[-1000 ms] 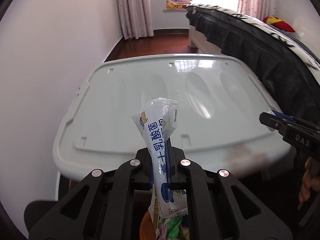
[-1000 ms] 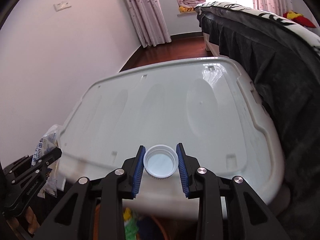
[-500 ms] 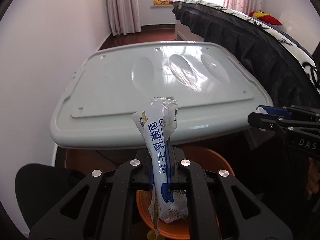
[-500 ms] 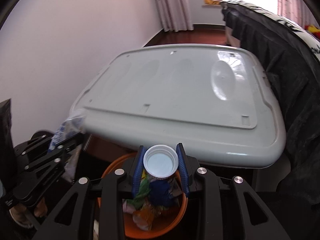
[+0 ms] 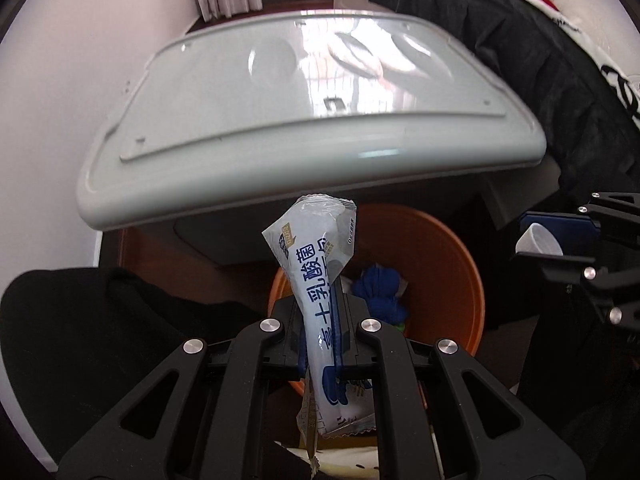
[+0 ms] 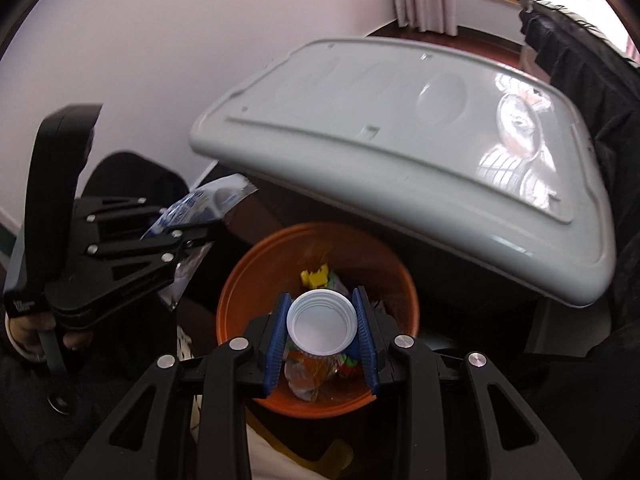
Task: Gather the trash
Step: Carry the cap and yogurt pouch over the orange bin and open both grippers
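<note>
An orange bin (image 6: 240, 292) stands on the floor below the edge of a grey lidded box (image 6: 400, 128), with wrappers and a blue scrap inside. My right gripper (image 6: 322, 322) is shut on a white plastic cup (image 6: 322, 318) and hangs right over the bin's mouth. My left gripper (image 5: 320, 312) is shut on a white wrapper with blue print (image 5: 316, 280), held upright above the near rim of the orange bin (image 5: 460, 264). From the left wrist view the right gripper (image 5: 560, 240) shows at the right edge with the cup (image 5: 538, 240).
A black bedspread (image 5: 540, 60) drapes down at the right of the grey box (image 5: 300, 100). A white wall runs along the left. Dark cloth (image 5: 100, 320) lies at the lower left. A hand (image 6: 28, 332) grips the left tool's handle.
Both grippers came back off the grey box's lid and tilted down over the orange bin, which has come into full view. Each keeps its hold on its piece of trash.
</note>
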Action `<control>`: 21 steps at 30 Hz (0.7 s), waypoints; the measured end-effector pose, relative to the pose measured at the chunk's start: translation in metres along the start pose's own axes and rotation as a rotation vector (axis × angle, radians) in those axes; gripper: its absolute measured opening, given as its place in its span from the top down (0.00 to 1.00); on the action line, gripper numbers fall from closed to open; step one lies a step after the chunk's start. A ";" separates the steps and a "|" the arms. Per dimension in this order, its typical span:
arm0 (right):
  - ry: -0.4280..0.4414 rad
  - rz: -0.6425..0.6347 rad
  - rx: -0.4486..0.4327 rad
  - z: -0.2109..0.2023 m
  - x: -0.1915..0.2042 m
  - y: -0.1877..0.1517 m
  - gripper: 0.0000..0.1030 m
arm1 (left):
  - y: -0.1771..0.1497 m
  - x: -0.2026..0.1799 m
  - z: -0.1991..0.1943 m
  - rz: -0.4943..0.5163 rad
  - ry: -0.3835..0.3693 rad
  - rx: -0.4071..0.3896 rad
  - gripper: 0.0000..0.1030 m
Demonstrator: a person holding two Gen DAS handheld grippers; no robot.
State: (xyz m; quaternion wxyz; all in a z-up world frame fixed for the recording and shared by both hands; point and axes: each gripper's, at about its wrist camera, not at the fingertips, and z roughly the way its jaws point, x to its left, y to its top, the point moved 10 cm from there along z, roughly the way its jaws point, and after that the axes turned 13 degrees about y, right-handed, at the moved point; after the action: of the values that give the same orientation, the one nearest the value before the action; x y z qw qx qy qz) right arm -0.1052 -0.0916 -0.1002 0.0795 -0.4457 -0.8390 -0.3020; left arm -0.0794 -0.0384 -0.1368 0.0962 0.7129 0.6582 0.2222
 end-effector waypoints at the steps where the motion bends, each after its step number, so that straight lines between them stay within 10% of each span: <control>1: 0.003 0.003 0.005 0.002 0.000 -0.002 0.69 | -0.002 -0.002 0.002 0.008 0.001 0.008 0.93; 15: 0.026 0.053 0.032 0.014 -0.007 -0.015 0.68 | -0.012 -0.011 0.018 0.036 0.002 0.067 0.91; 16: 0.024 0.051 0.034 0.015 -0.007 -0.015 0.63 | -0.011 -0.011 0.019 0.037 0.014 0.067 0.82; 18: -0.004 0.040 0.013 0.013 -0.009 -0.013 0.22 | -0.011 -0.010 0.020 0.040 0.028 0.075 0.25; 19: -0.002 0.036 0.009 0.012 -0.009 -0.012 0.23 | -0.011 -0.008 0.019 0.035 0.037 0.068 0.08; 21: -0.003 0.042 0.005 0.010 -0.010 -0.012 0.23 | -0.008 -0.007 0.015 0.030 0.029 0.052 0.08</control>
State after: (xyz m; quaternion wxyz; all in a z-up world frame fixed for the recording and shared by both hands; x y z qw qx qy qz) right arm -0.1070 -0.0978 -0.1176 0.0858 -0.4635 -0.8303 -0.2973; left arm -0.0803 -0.0423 -0.1554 0.0648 0.7217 0.6541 0.2168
